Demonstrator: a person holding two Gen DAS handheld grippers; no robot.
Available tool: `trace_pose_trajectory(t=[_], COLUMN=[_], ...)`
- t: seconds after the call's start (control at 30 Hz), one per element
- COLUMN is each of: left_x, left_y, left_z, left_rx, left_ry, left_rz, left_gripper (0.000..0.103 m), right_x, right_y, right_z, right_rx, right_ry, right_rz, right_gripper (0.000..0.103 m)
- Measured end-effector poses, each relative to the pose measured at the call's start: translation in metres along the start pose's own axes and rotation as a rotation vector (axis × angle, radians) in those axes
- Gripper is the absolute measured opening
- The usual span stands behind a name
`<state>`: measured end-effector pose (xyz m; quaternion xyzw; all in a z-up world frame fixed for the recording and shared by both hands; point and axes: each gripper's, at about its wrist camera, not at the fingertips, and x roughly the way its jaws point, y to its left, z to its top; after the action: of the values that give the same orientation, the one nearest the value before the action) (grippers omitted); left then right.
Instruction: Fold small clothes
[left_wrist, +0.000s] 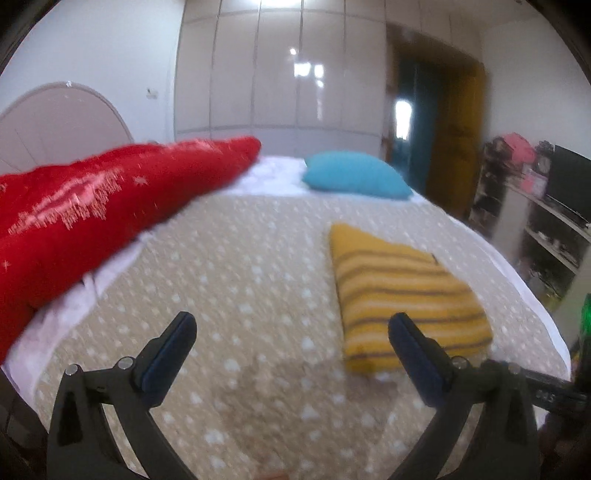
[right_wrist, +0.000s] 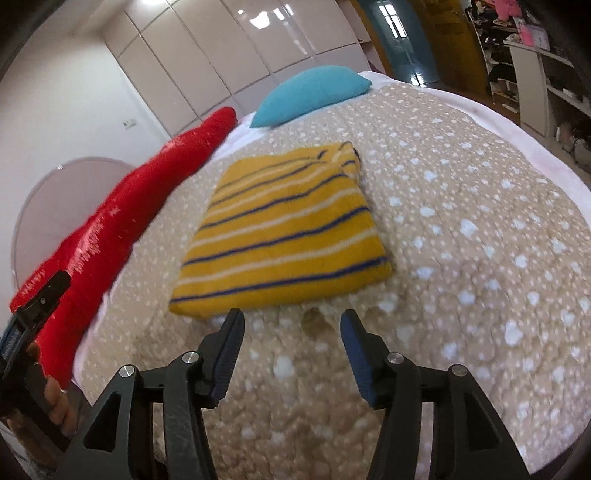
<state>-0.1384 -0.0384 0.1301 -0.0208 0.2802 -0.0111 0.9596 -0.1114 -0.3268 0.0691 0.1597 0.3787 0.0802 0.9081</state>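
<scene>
A yellow garment with dark and white stripes (right_wrist: 284, 229) lies folded into a flat rectangle on the beige spotted bedspread (right_wrist: 461, 240). It also shows in the left wrist view (left_wrist: 402, 291), to the right of centre. My left gripper (left_wrist: 291, 325) is open and empty, above the bedspread, with its right finger just in front of the garment's near edge. My right gripper (right_wrist: 291, 323) is open and empty, just short of the garment's near edge.
A long red pillow (left_wrist: 85, 214) lies along the bed's left side, also in the right wrist view (right_wrist: 122, 218). A teal pillow (left_wrist: 354, 173) sits at the far end. White wardrobes (left_wrist: 277, 74) stand behind. Cluttered shelves (left_wrist: 535, 206) stand to the right.
</scene>
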Motion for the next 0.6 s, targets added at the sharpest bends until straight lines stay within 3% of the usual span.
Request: trace_pose_trajectory(t=[0.23,0.4,0.6], left_x=[0.015,0.016,0.013], left_y=[-0.03,-0.046,-0.056], left_z=[-0.034,-0.051,-0.066], left_rx=[0.037,0.069,0.065], left_ry=[0.146,0.212,0.277], left_rz=[-0.027,-0.003,-0.028], left_gripper=[0.103,0.103,0.103], right_x=[-0.01,-0.016,-0.025], right_y=[-0.006,-0.008,-0.016], right_z=[-0.016,-0.024,-0.034], right_rx=[-0.015,-0.041,-0.044], right_ry=[0.007,0.0,-0.004], right_rz=[-0.102,-0.173,-0.22], right_gripper=[0.061,0.063,0.064])
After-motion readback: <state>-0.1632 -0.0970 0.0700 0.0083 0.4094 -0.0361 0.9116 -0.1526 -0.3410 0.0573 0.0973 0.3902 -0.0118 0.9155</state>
